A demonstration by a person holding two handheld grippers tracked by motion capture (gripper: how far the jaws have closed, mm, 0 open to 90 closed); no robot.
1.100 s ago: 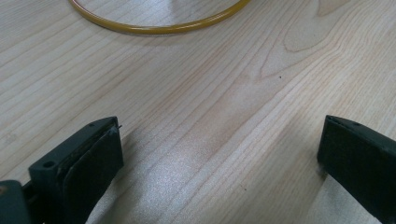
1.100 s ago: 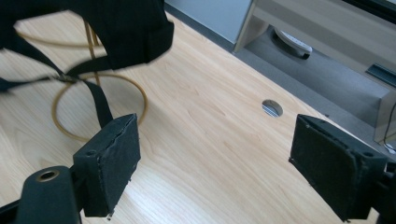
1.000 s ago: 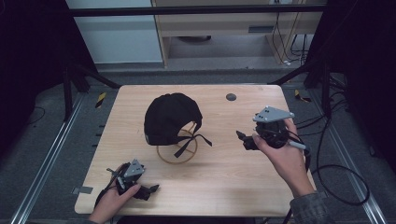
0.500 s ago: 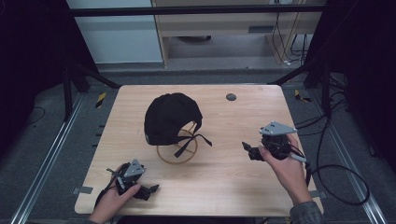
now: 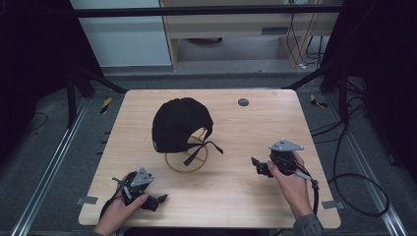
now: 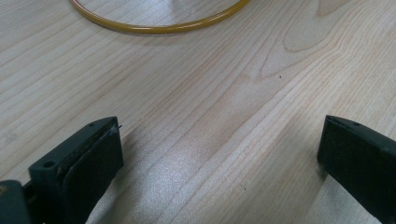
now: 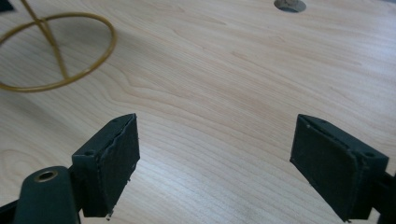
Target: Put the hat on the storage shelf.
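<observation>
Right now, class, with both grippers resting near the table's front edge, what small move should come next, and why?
Probably bring the right gripper forward toward the black cap on its gold wire stand. Its jaws stand open with only bare table between them, and the cap lies untouched beyond it.

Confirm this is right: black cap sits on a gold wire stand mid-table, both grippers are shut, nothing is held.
Not quite. Both grippers are open: the left gripper and right gripper views show their jaws spread over bare table. The black cap does sit on the gold wire stand.
</observation>
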